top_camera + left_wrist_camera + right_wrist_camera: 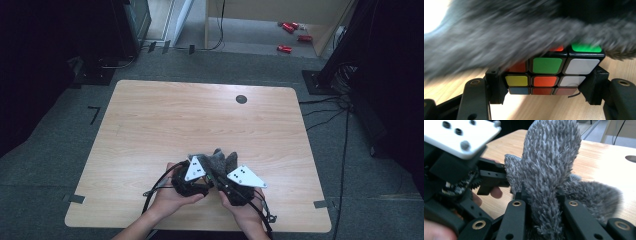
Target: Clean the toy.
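Observation:
A colour-tiled puzzle cube [549, 72] sits between the jaws of my left gripper [546, 86], whose pads press on its two sides. A grey fuzzy cloth [506, 35] drapes over the cube's top and hides its upper rows. My right gripper [541, 197] is shut on a fold of that grey fuzzy cloth [549, 157], which stands up above its jaws. Both grippers, the left gripper [202, 171] and the right gripper [226, 173], meet at the cloth [218, 159] near the table's front edge. The left gripper [490, 180] lies just left of the cloth in the right gripper view.
The wooden table [200, 115] has a round black cable hole [241, 99] at the back right. Cables [325, 107] run over the floor to the right. Several red objects [290, 27] lie on the floor beyond the table.

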A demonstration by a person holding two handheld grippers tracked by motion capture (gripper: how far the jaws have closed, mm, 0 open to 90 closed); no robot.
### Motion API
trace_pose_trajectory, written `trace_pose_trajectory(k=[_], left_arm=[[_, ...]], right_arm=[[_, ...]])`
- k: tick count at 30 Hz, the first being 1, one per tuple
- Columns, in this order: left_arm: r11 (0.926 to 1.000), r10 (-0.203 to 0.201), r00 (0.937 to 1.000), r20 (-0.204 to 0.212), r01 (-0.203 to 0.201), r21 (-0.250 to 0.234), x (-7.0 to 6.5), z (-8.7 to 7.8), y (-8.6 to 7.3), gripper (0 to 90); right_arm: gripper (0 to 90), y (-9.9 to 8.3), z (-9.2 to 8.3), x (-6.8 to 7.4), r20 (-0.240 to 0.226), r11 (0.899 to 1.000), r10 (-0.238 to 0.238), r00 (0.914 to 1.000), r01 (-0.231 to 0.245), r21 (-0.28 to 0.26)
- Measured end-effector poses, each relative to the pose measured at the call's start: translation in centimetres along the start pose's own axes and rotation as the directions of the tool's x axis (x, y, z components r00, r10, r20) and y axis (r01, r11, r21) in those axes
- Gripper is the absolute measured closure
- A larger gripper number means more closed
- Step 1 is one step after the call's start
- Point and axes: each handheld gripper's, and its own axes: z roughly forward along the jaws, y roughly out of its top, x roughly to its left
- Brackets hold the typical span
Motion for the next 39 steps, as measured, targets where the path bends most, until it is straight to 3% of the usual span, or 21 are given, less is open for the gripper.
trace_pose_trajectory(k=[1,5,6,9,10,12,14,18,21,22,23,26,27,28,29,30,34,36,38,39], left_arm=[[1.0,0.001,1.0,0.007,-0.001,0.0,-0.2,0.1,0.0,35.3],[0.9998,0.015,0.9998,0.015,-0.015,-0.012,-0.4,-0.2,0.2,35.3],[0.9998,0.0,1.0,0.006,0.0,-0.019,0.1,-0.5,0.3,35.3],[0.9989,-0.034,0.9994,0.001,0.034,-0.033,0.8,-0.7,0.2,35.3],[0.9987,-0.039,0.9992,0.0,0.039,-0.033,0.9,-0.7,0.2,35.3],[0.999,-0.036,0.9994,0.0,0.036,-0.027,0.8,-0.5,0.1,35.3],[0.9996,-0.021,0.9998,0.004,0.021,-0.019,0.3,-0.2,0.2,35.3],[0.9998,-0.003,1.0,0.005,0.003,-0.018,-0.1,-0.2,0.3,35.3],[0.9996,-0.006,1.0,0.002,0.006,-0.028,0.1,-0.5,0.3,35.3],[0.9995,-0.011,0.9999,-0.003,0.011,-0.029,0.3,-0.6,0.3,35.3],[0.9988,-0.032,0.9995,-0.001,0.032,-0.036,0.7,-0.9,0.3,35.3],[0.9982,-0.043,0.9991,-0.003,0.043,-0.042,1.0,-0.9,0.2,35.3],[0.998,-0.047,0.9989,0.002,0.047,-0.043,0.9,-0.8,0.2,35.3],[0.9983,-0.044,0.999,0.002,0.044,-0.037,0.8,-0.7,0.2,35.3],[0.9987,-0.037,0.9993,0.004,0.037,-0.034,0.7,-0.6,0.2,35.3],[0.9993,-0.025,0.9996,0.011,0.025,-0.029,0.2,-0.4,0.2,35.3],[0.9996,-0.009,0.9999,0.006,0.009,-0.028,0.0,-0.5,0.3,35.3],[0.9987,-0.02,0.9998,0.006,0.02,-0.047,0.4,-0.8,0.2,35.3],[0.9984,-0.026,0.9996,0.006,0.027,-0.05,0.6,-1.0,0.2,35.4],[0.9979,-0.034,0.9994,0.006,0.034,-0.055,0.7,-1.0,0.2,35.3]], right_arm=[[80.0,0.0,0.1,0.2,0.005,1.0,-0.013,0.9999,0.013,0.002],[80.2,0.3,0.1,-0.7,0.0,1.0,0.02,0.9998,-0.02,-0.007],[80.2,0.3,-0.1,-1.6,0.017,0.999,0.049,0.9987,-0.049,-0.019],[80.3,0.3,-0.3,-2.1,0.025,0.998,0.063,0.9977,-0.063,-0.02],[80.2,0.2,-0.4,-1.9,0.022,0.998,0.066,0.9976,-0.066,-0.019],[80.2,0.2,-0.5,-1.1,0.036,1.0,0.025,0.999,-0.024,-0.019],[80.1,0.2,-0.4,0.2,-0.002,1.0,0.007,1.0,-0.007,-0.012],[80.1,0.3,-0.2,0.6,-0.02,1.0,-0.006,0.9998,0.006,-0.008],[80.3,0.5,-0.2,-0.5,-0.007,1.0,0.022,0.9997,-0.022,-0.019],[80.3,0.5,-0.3,-1.7,0.023,0.998,0.052,0.9984,-0.051,-0.028],[80.2,0.4,-0.3,-2.1,0.029,0.998,0.063,0.9976,-0.062,-0.024],[80.2,0.3,-0.5,-2.4,0.027,0.996,0.083,0.9962,-0.082,-0.027],[80.2,0.4,-0.6,-2.1,0.022,0.997,0.074,0.997,-0.074,-0.023],[80.0,0.4,-0.6,-1.0,0.03,0.999,0.026,0.9992,-0.025,-0.029],[80.0,0.4,-0.6,-1.0,0.03,0.999,0.026,0.9992,-0.025,-0.029],[79.9,0.4,-0.5,-0.2,-0.009,1.0,-0.004,0.9999,0.003,-0.022],[79.9,0.4,-0.2,0.1,-0.004,0.999,-0.038,0.9993,0.038,-0.019],[80.1,0.5,-0.3,-1.4,0.026,0.999,0.001,0.9997,-0.001,-0.032],[80.0,0.5,-0.3,-1.9,0.039,0.999,0.008,0.9992,-0.007,-0.033],[80.1,0.4,-0.4,-2.7,0.037,0.998,0.046,0.9982,-0.045,-0.038]])
